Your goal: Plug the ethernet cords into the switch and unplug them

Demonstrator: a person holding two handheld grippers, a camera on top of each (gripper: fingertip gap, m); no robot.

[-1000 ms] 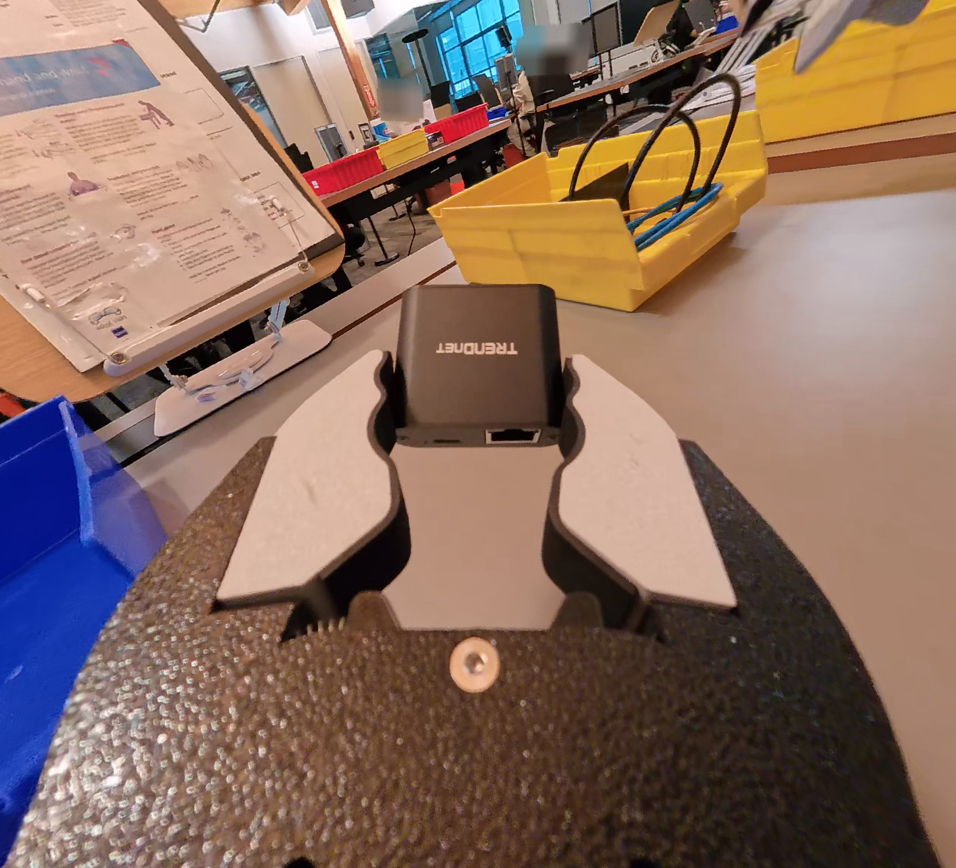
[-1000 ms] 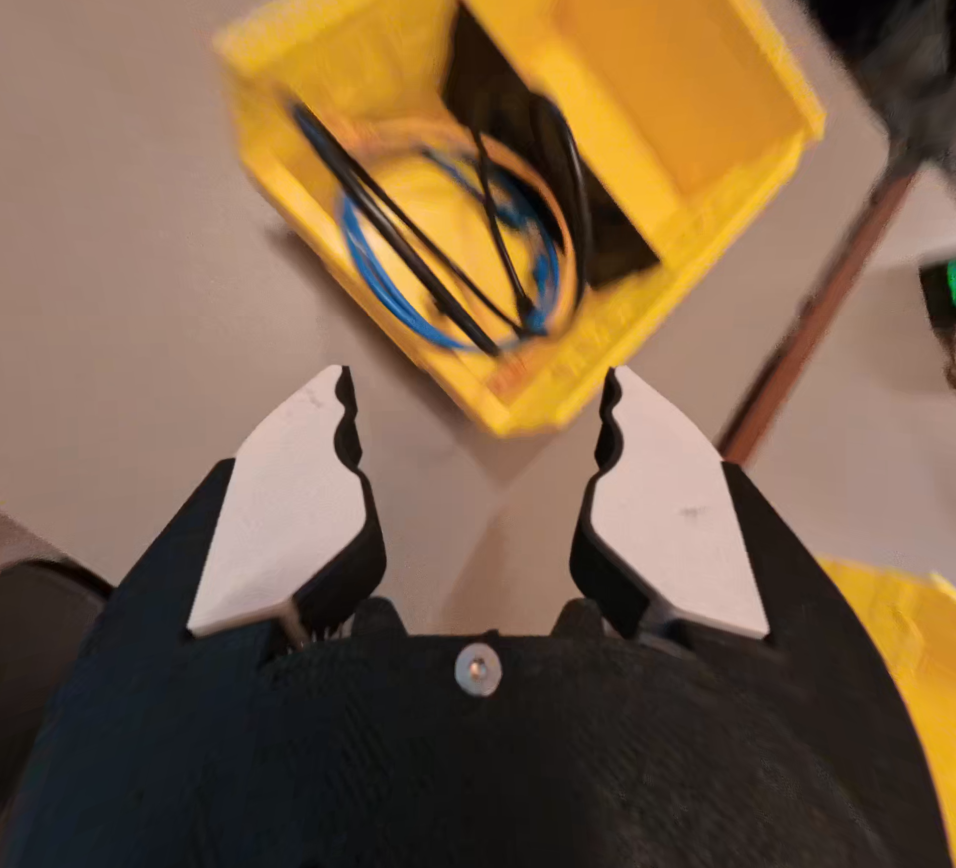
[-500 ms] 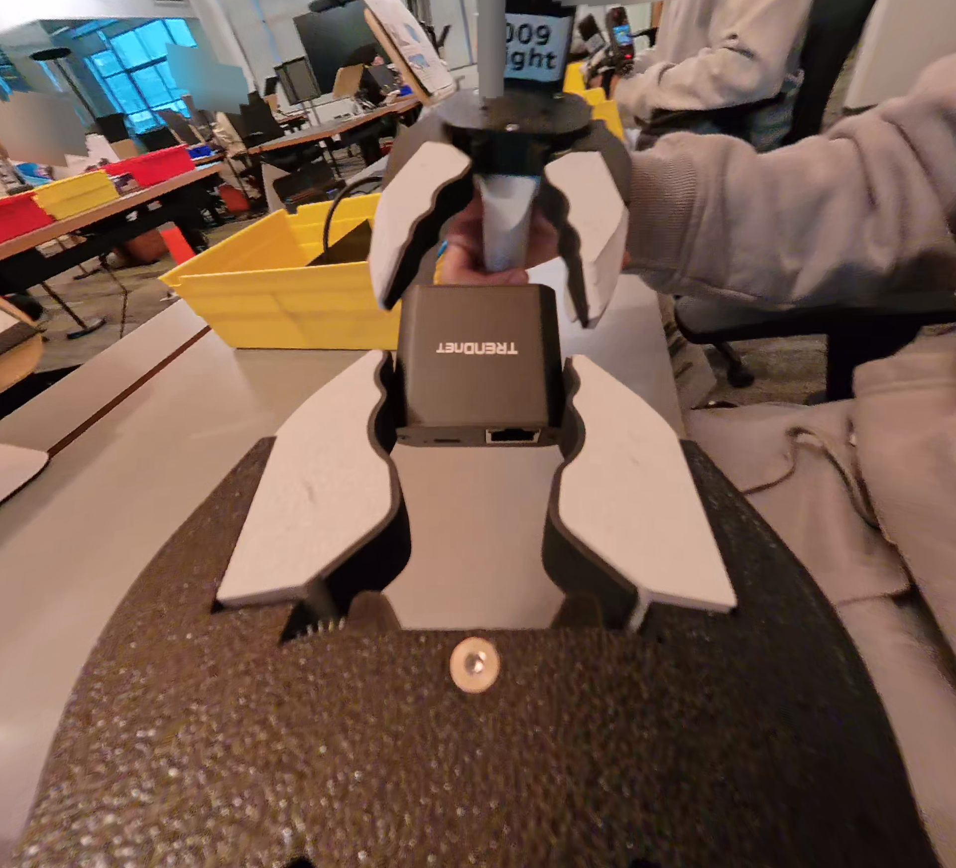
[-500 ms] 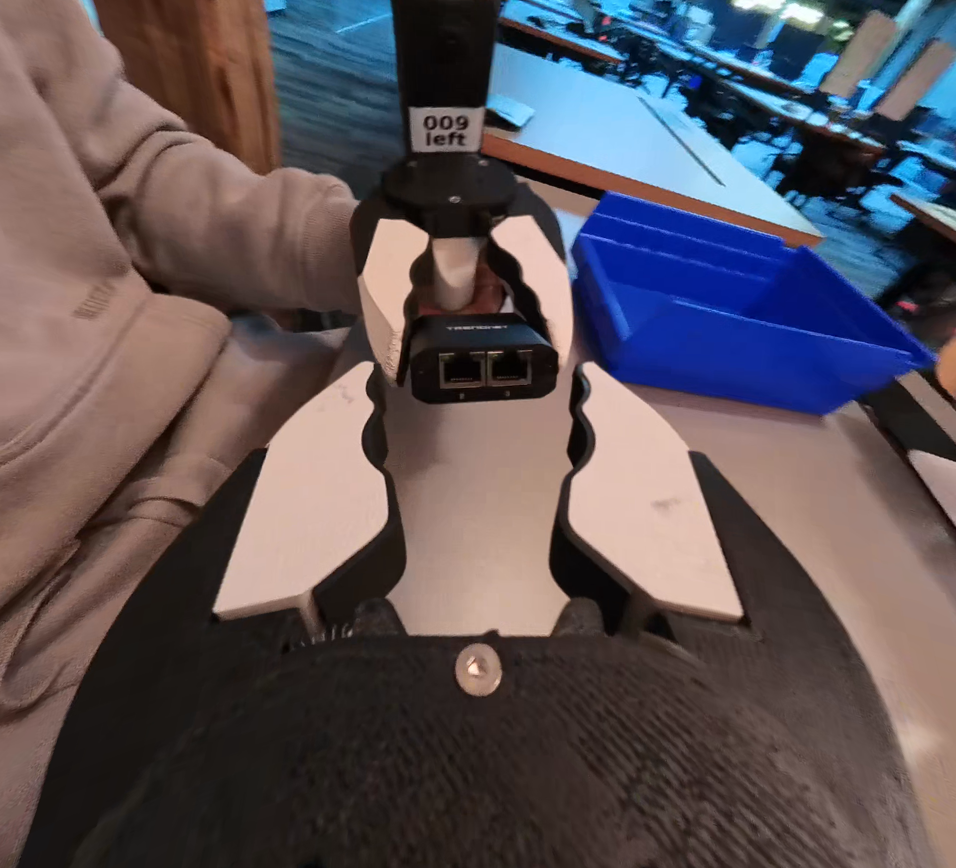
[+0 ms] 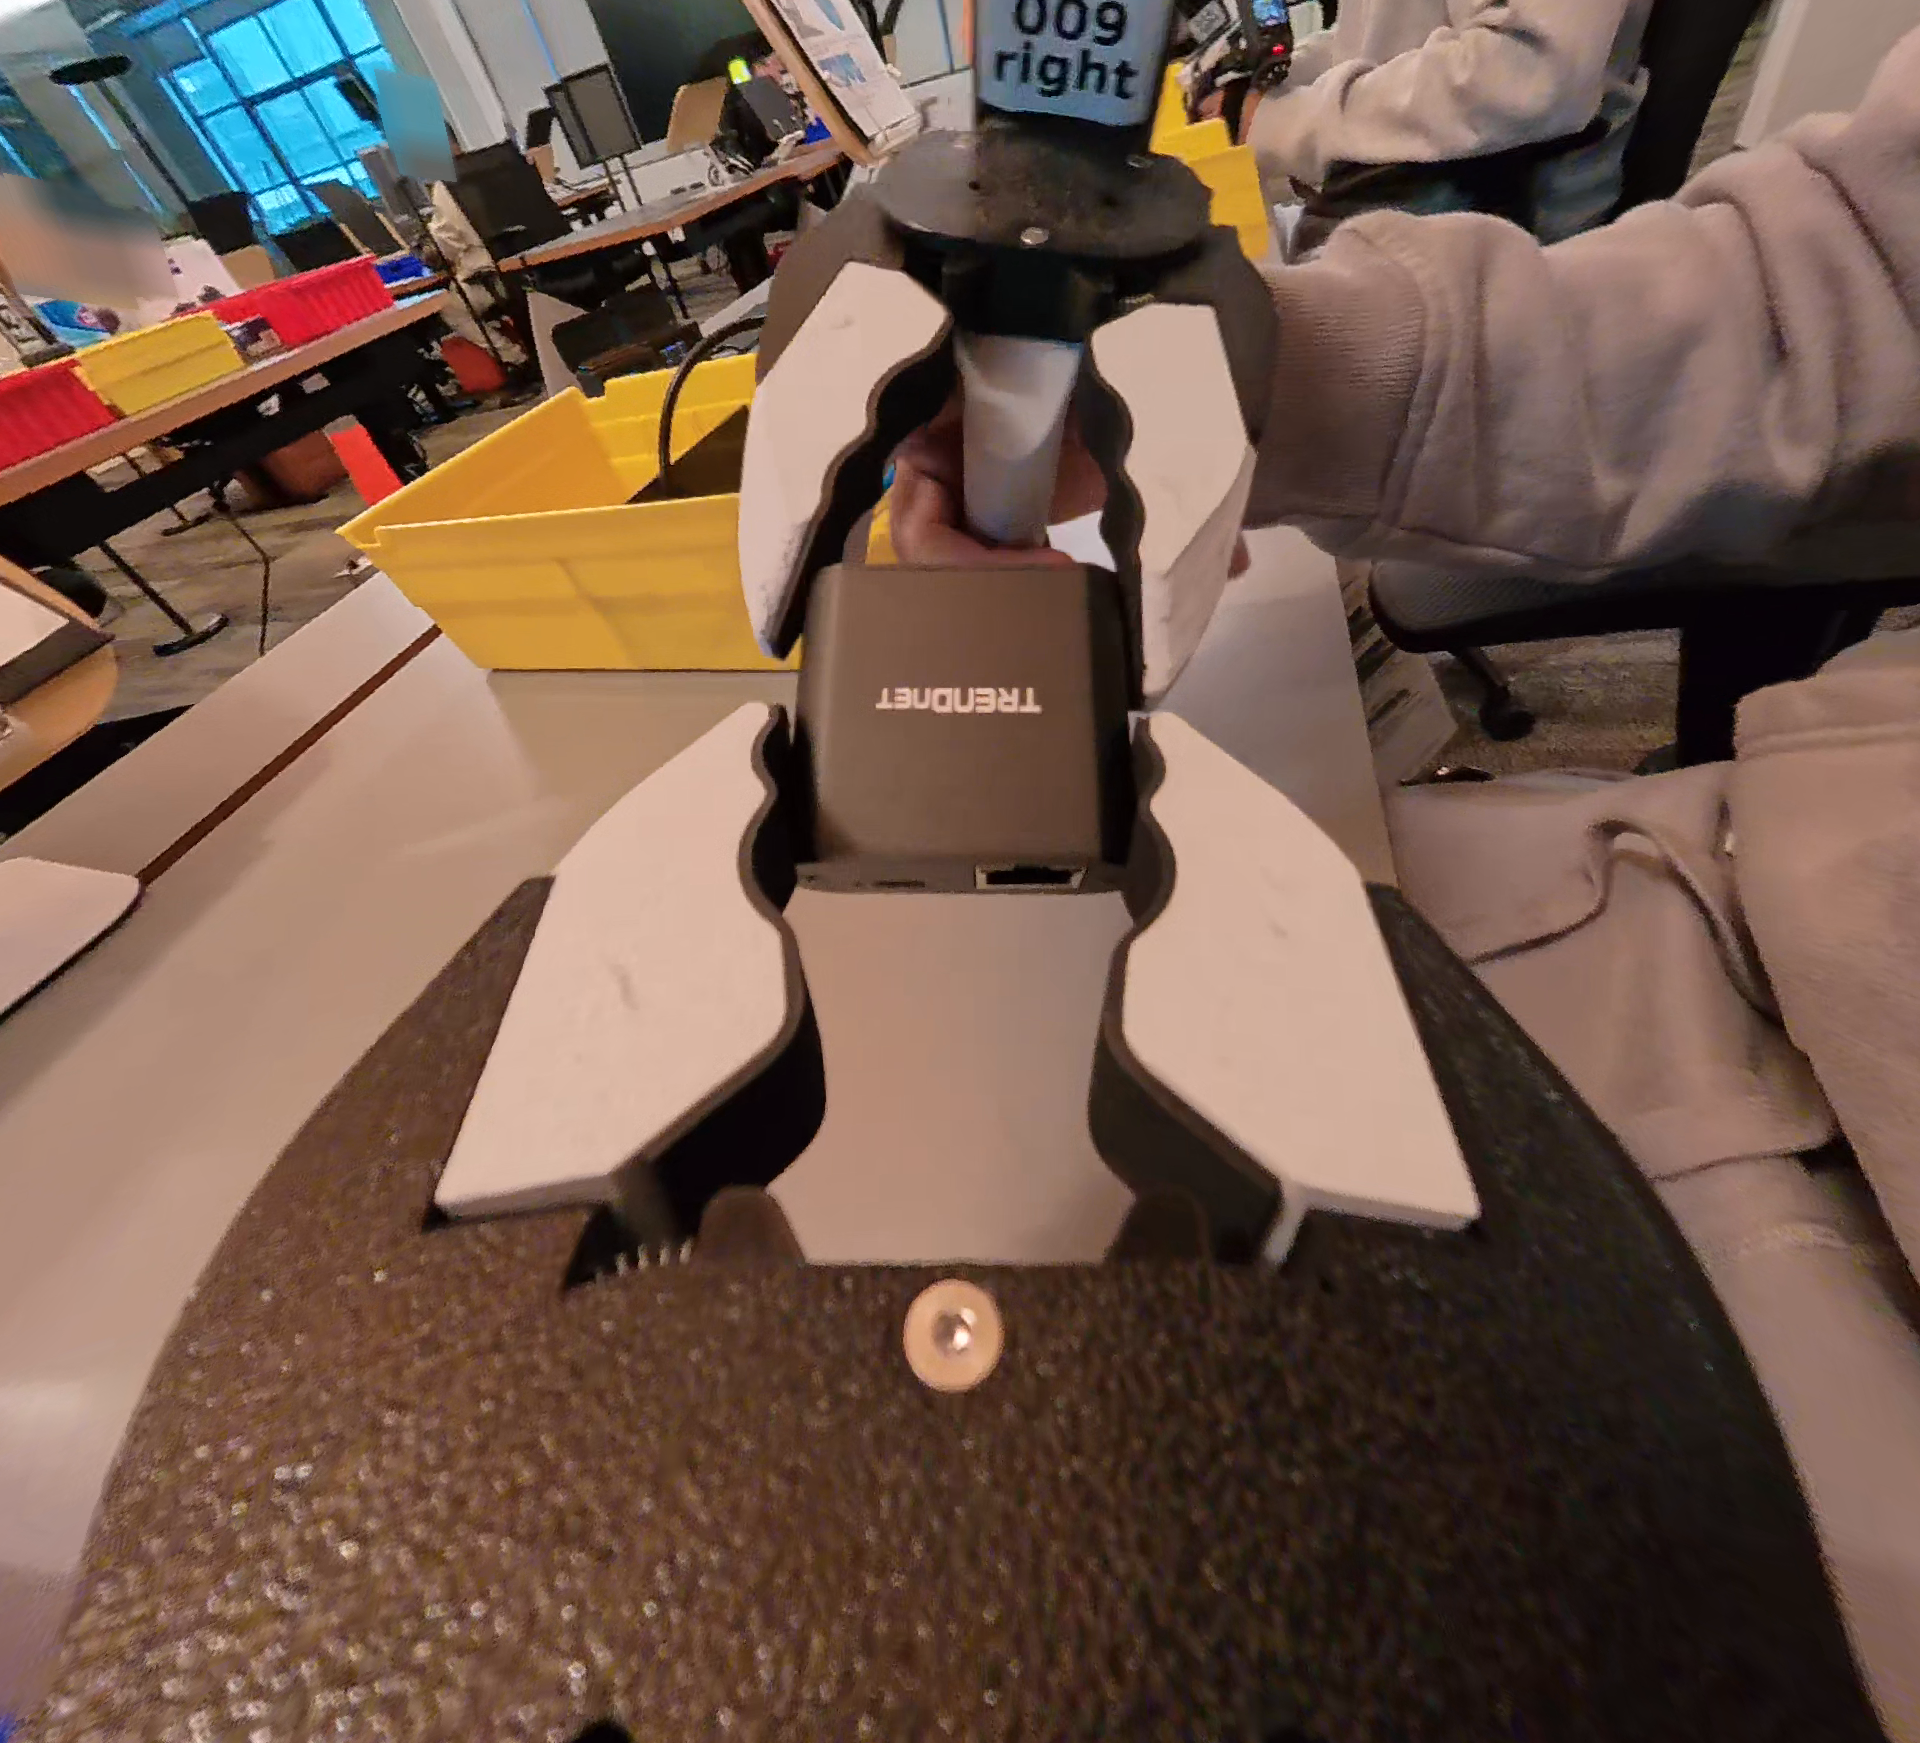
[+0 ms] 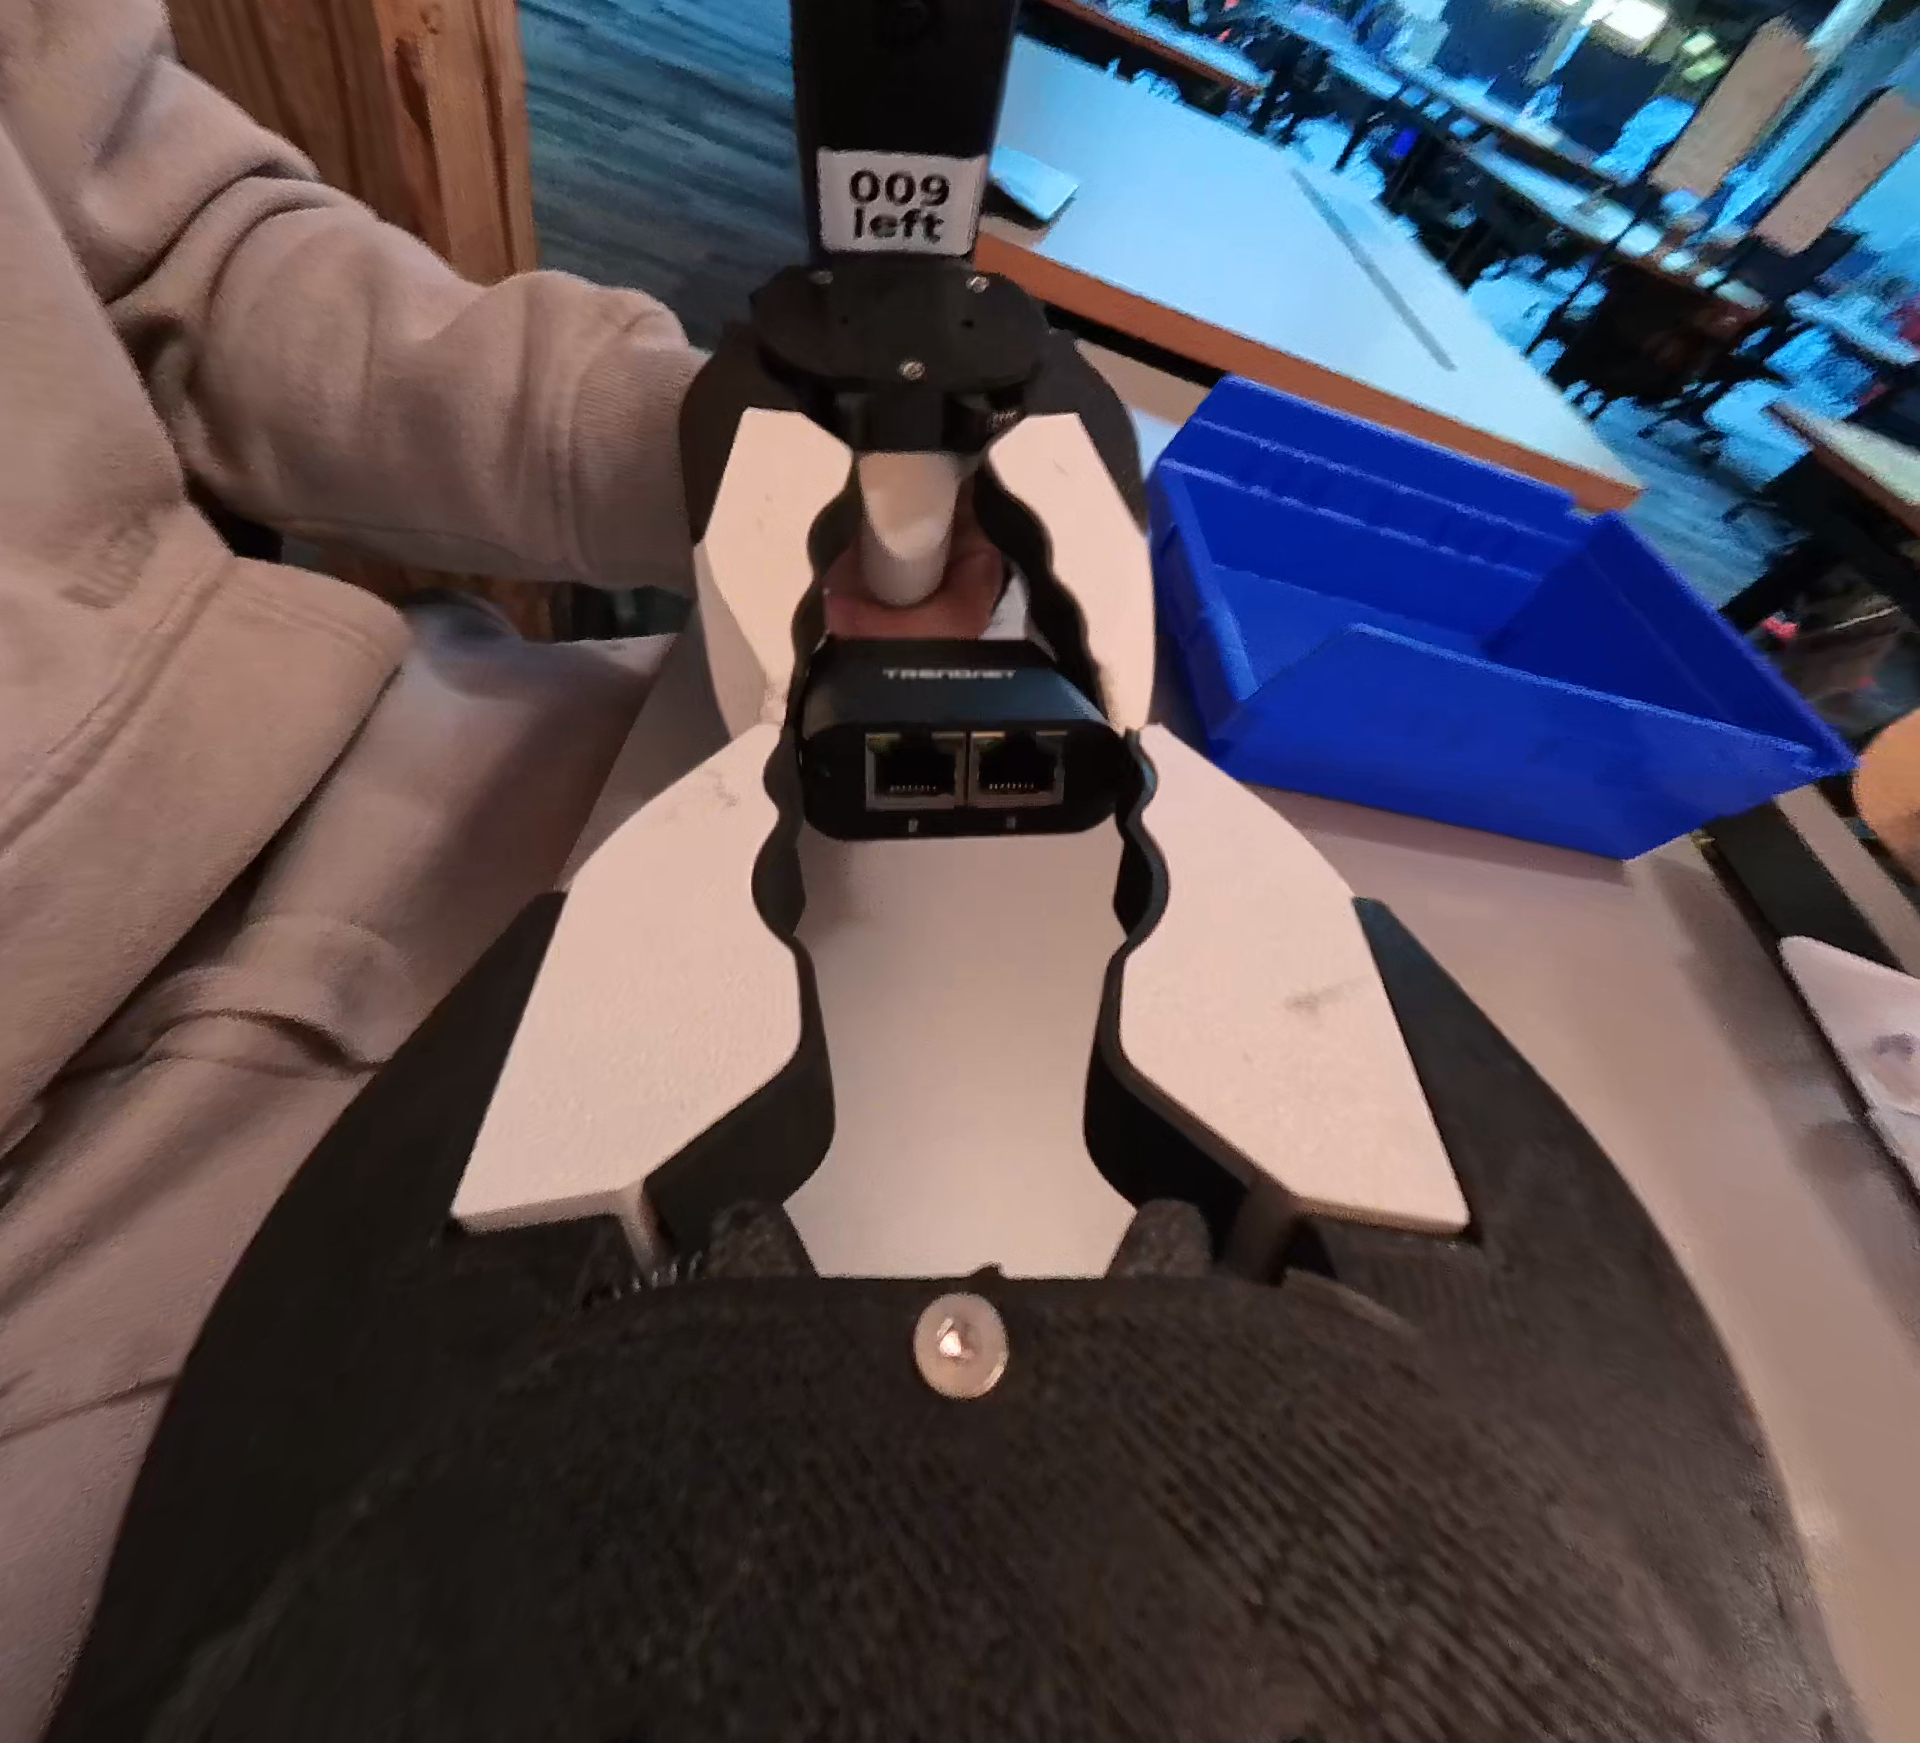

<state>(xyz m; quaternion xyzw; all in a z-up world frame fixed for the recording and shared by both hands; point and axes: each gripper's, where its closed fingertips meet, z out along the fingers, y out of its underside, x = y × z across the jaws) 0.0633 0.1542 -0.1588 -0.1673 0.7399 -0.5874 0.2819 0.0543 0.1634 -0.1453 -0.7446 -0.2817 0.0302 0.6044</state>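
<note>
The black switch (image 5: 956, 727) is held level above the table between both grippers. My left gripper (image 5: 956, 743) is shut on its near end, where one port shows. My right gripper (image 6: 956, 748) faces the left one, and its fingertips (image 6: 748, 789) sit against both sides of the end with two empty ports (image 6: 961, 774). No cord is plugged in. A black cord loop (image 5: 675, 405) sticks up from the yellow bin (image 5: 540, 550) behind. Each view shows the other gripper head-on beyond the switch (image 6: 935, 685).
A blue bin (image 6: 1455, 685) stands on the grey table (image 6: 1455, 945) to the right of the switch. The person's beige sleeves (image 5: 1558, 405) and lap border the table's edge. A sheet stand (image 5: 62, 924) sits at the far left. Other benches with red and yellow bins lie behind. Left and right tips are no more than a few centimetres apart.
The right gripper swung from above the yellow bin to face the left gripper, then moved in and narrowed its jaws onto the switch's port end. The left gripper turned right with the switch.
</note>
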